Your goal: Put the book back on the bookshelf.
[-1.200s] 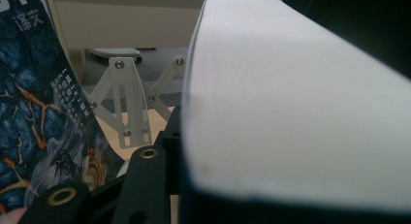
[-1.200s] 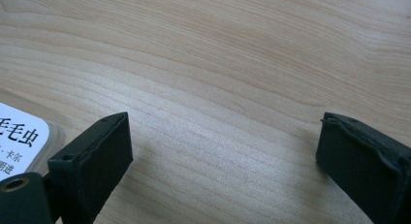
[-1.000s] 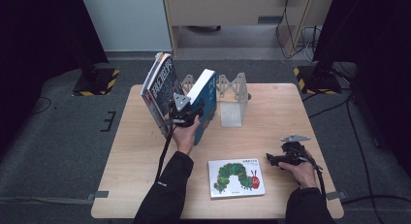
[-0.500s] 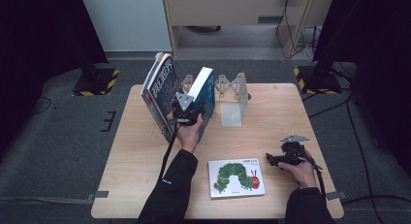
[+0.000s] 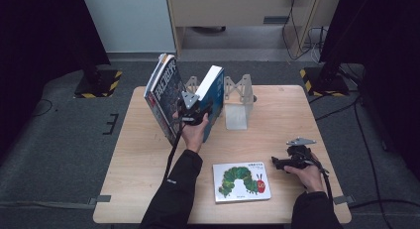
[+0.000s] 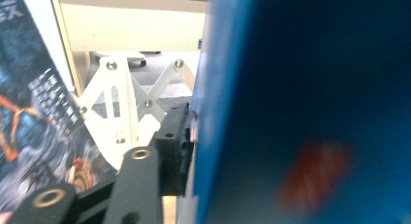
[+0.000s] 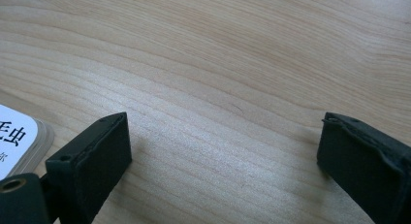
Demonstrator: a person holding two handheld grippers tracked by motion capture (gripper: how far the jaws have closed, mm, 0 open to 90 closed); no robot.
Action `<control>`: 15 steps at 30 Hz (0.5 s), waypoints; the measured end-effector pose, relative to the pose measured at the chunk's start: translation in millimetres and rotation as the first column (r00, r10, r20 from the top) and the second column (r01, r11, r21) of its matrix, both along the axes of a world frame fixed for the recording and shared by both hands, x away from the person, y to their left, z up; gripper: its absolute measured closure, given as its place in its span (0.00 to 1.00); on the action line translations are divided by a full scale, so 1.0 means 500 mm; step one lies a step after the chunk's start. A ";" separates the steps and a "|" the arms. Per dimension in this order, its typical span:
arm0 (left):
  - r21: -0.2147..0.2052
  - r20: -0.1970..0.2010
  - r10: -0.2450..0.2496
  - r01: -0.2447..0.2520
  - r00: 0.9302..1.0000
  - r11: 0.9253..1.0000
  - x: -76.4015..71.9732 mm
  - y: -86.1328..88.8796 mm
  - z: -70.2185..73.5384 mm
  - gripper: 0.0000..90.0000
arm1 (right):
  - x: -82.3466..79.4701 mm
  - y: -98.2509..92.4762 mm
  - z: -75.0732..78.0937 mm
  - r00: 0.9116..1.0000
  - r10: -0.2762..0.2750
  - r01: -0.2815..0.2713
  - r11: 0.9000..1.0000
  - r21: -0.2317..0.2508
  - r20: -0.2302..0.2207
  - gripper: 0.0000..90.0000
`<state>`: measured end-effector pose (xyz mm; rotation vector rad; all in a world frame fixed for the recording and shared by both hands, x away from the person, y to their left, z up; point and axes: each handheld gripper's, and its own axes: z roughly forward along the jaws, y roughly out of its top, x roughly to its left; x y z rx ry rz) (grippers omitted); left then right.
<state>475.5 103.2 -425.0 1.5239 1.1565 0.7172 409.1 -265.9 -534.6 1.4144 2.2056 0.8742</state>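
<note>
The blue book (image 5: 212,97) stands upright near the far middle of the worktop (image 5: 148,189), leaning right toward the white rack (image 5: 236,97). The left gripper (image 5: 194,111) is at its near left edge. In the left gripper view the book's cover (image 6: 300,107) rises on the right, and one black jaw lies against its left face with the page edges just beside the pad. The other jaw is hidden behind the cover, so I cannot tell whether the book is gripped or already let go. The jaws have just been opening, with the book between them, which suggests a release.

Left of the gripper a dark book (image 5: 163,97) stands tilted, its top leaning left, apart from the blue one, with the gripper in the gap between them. Behind both, the rack's crossed white struts (image 6: 128,103) show in the left gripper view.

On the near side a caterpillar book (image 5: 241,181) lies flat and untouched. The right gripper (image 5: 285,163) rests on the worktop just right of it, jaws spread wide over bare wood (image 7: 223,88) with nothing between them. A corner of the flat book (image 7: 19,139) is at the left of the right gripper view.

As I judge it, the work is standing the books up at the rack. The blue book is nearly placed, the dark one needs straightening, and the flat one is left to do.
</note>
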 end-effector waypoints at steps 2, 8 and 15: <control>0.010 0.002 -0.008 0.008 1.000 1.000 -0.017 0.007 -0.006 0.54 | 0.000 0.000 0.000 1.000 0.004 -0.004 1.000 -0.004 -0.001 0.06; 0.026 -0.011 -0.038 0.038 0.999 0.999 -0.051 0.024 -0.035 0.50 | -0.001 0.000 0.000 1.000 0.004 -0.004 1.000 -0.008 0.000 0.06; 0.031 -0.058 -0.054 0.056 0.997 0.998 -0.058 0.038 -0.071 0.52 | -0.001 0.000 0.000 1.000 0.004 -0.004 1.000 -0.006 -0.001 0.06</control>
